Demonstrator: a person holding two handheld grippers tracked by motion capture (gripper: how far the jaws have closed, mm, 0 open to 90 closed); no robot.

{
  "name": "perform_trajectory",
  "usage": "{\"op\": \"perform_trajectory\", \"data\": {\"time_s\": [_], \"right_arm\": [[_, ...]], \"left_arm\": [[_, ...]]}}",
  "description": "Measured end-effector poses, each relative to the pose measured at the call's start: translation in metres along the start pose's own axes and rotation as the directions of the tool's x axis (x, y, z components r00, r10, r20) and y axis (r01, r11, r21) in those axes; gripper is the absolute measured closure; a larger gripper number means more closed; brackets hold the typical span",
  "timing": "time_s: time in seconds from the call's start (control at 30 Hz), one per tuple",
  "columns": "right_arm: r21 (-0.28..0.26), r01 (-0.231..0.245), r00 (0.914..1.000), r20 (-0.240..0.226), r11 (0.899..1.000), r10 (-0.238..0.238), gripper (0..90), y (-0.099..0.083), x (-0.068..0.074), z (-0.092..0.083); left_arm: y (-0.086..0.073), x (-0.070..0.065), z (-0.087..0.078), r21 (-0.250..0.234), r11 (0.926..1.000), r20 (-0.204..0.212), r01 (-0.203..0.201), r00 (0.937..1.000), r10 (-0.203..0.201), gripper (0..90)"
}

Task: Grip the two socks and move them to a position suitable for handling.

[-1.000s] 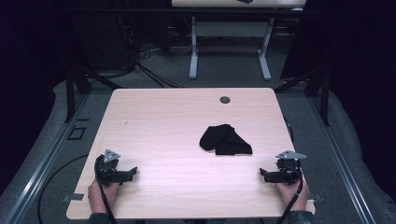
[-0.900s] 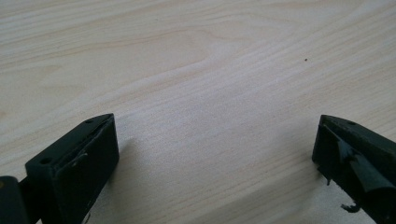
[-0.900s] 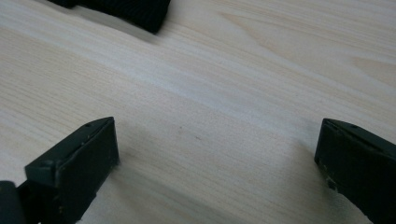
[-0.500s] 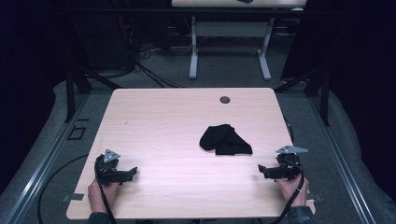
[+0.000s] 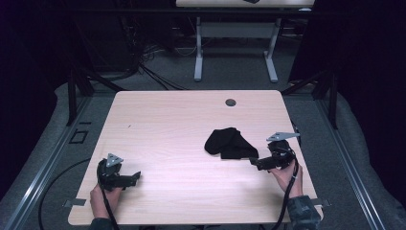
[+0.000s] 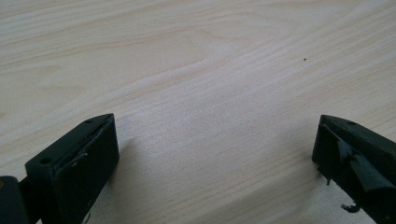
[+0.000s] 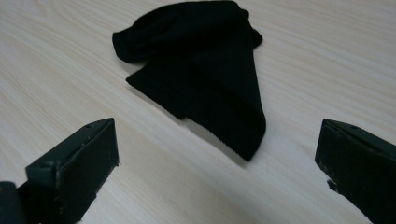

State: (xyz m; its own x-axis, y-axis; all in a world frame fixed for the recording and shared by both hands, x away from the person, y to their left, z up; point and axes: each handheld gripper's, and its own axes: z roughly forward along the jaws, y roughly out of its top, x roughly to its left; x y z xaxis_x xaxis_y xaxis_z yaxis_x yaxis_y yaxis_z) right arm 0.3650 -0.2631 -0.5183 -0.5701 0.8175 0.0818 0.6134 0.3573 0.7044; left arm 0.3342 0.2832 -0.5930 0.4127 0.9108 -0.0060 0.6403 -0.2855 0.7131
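Note:
A crumpled black knitted cloth (image 5: 230,143) lies on the light wooden table (image 5: 177,129), right of centre. My right gripper (image 5: 255,162) hovers just at the cloth's near right corner, jaws wide apart and empty. In the right gripper view the cloth (image 7: 205,70) spreads out just beyond the open right gripper (image 7: 217,161). My left gripper (image 5: 135,178) rests near the table's front left, held by a hand, open with nothing in it. Bare wood lies between the jaws of the left gripper (image 6: 215,163) in its own view.
A small round grommet (image 5: 231,102) sits near the table's far edge. Another table's legs (image 5: 198,50) stand on the grey floor behind. Metal rails (image 5: 43,158) run along both sides of the table.
My right gripper has moved forward and left, from the front right corner up to the near edge of the black cloth. The left gripper has stayed where it was.

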Motion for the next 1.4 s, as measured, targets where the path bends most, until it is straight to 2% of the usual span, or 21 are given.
{"op": "perform_trajectory", "data": {"time_s": [0.07, 0.1, 0.17, 0.27, 0.33, 0.4, 0.53, 0.57, 0.67, 0.7, 0.73, 0.77, 0.83, 0.87, 0.9, 0.93, 1.03, 1.07, 1.13, 1.27, 1.4], "right_arm": [[0.005, 0.016, 0.9998, -0.015, 1.000, -0.015, 0.0, 0.008, 0.001, 0.007], [0.029, 0.019, 0.9995, -0.025, 0.999, -0.018, 0.0, 0.018, 0.002, 0.016], [0.031, 0.020, 0.9996, -0.020, 0.999, -0.019, 0.0, 0.021, 0.004, 0.020], [0.053, 0.036, 0.9987, -0.037, 0.998, -0.034, 3.8, 0.035, 0.005, 0.035], [0.052, 0.040, 0.9982, -0.047, 0.998, -0.037, 8.5, 0.041, 0.004, 0.045], [0.073, 0.016, 0.9975, -0.070, 0.997, -0.011, 12.9, 0.048, 0.002, 0.058], [0.124, 0.016, 0.9968, -0.079, 0.992, -0.006, 25.3, 0.057, 0.002, 0.081], [0.146, 0.025, 0.9968, -0.079, 0.989, -0.013, 27.9, 0.059, 0.004, 0.088], [0.173, 0.029, 0.9980, -0.061, 0.984, -0.019, 32.9, 0.060, 0.005, 0.096], [0.208, 0.029, 0.9990, -0.040, 0.978, -0.021, 36.5, 0.059, 0.003, 0.102], [0.208, 0.029, 0.9990, -0.040, 0.978, -0.021, 36.5, 0.059, 0.003, 0.102], [0.215, 0.014, 0.9997, -0.025, 0.977, -0.008, 43.2, 0.058, 0.002, 0.106], [0.210, 0.008, 0.9998, -0.018, 0.978, -0.004, 45.3, 0.057, 0.001, 0.107], [0.221, 0.012, 0.9999, -0.009, 0.975, -0.010, 51.9, 0.057, 0.000, 0.108], [0.235, 0.021, 0.9998, -0.001, 0.972, -0.022, 53.4, 0.057, -0.001, 0.108], [0.224, 0.010, 0.9999, 0.005, 0.974, -0.011, 57.3, 0.057, -0.001, 0.108], [0.237, 0.023, 0.9994, 0.022, 0.971, -0.029, 69.0, 0.057, -0.003, 0.107], [0.222, 0.013, 0.9997, 0.018, 0.975, -0.018, 74.6, 0.056, -0.002, 0.108], [0.219, 0.012, 0.9994, 0.029, 0.976, -0.019, 81.2, 0.056, -0.003, 0.108], [0.219, 0.031, 0.9981, 0.044, 0.975, -0.042, 84.8, 0.058, -0.003, 0.105], [0.167, 0.048, 0.9966, 0.057, 0.985, -0.058, 85.4, 0.065, 0.002, 0.091]], "left_arm": [[0.000, 0.000, 0.000, -0.001, 1.0000, 0.000, 0.002, 1.0000, -0.002, 0.5], [0.000, 0.000, 0.000, 0.000, 1.0000, 0.000, 0.001, 1.0000, -0.001, 0.5], [0.000, 0.000, 0.000, 0.000, 1.0000, 0.000, 0.000, 1.0000, 0.000, 0.4], [0.000, 0.000, 0.000, 0.000, 1.0000, 0.000, 0.001, 1.0000, -0.001, 0.4], [0.000, 0.000, 0.000, 0.000, 1.0000, 0.000, 0.001, 1.0000, -0.001, 0.4], [0.000, 0.000, 0.000, 0.000, 1.0000, 0.000, 0.002, 1.0000, -0.002, 0.5], [0.000, 0.000, 0.000, 0.000, 1.0000, 0.000, 0.001, 1.0000, -0.001, 0.5], [0.000, 0.000, 0.000, -0.001, 1.0000, 0.000, 0.002, 1.0000, -0.002, 0.5], [0.000, 0.000, 0.000, 0.000, 1.0000, 0.000, 0.001, 1.0000, -0.001, 0.5], [0.000, 0.000, 0.000, 0.000, 1.0000, 0.000, 0.000, 1.0000, 0.000, 0.5], [0.000, 0.000, 0.000, 0.000, 1.0000, 0.000, 0.000, 1.0000, 0.000, 0.5], [0.000, 0.000, 0.000, 0.000, 1.0000, 0.000, 0.001, 1.0000, -0.001, 0.5], [0.000, 0.000, 0.000, 0.000, 1.0000, 0.000, 0.000, 1.0000, 0.000, 0.4], [0.000, 0.000, 0.000, 0.000, 1.0000, 0.000, 0.000, 1.0000, 0.000, 0.5], [0.000, 0.000, 0.000, 0.000, 1.0000, 0.000, 0.001, 1.0000, -0.001, 0.5], [0.000, 0.000, 0.000, 0.000, 1.0000, 0.000, 0.001, 1.0000, -0.001, 0.4], [0.000, 0.000, 0.000, 0.000, 1.0000, -0.001, 0.000, 1.0000, 0.000, 0.5], [0.000, 0.000, 0.000, 0.000, 1.0000, 0.000, 0.000, 1.0000, 0.000, 0.5], [0.000, 0.000, 0.000, 0.000, 1.0000, 0.000, 0.000, 1.0000, 0.000, 0.5], [0.000, 0.000, 0.000, 0.000, 1.0000, 0.000, 0.000, 1.0000, 0.000, 0.5], [0.000, 0.000, 0.000, 0.000, 1.0000, 0.000, -0.001, 1.0000, 0.001, 0.5]]}}
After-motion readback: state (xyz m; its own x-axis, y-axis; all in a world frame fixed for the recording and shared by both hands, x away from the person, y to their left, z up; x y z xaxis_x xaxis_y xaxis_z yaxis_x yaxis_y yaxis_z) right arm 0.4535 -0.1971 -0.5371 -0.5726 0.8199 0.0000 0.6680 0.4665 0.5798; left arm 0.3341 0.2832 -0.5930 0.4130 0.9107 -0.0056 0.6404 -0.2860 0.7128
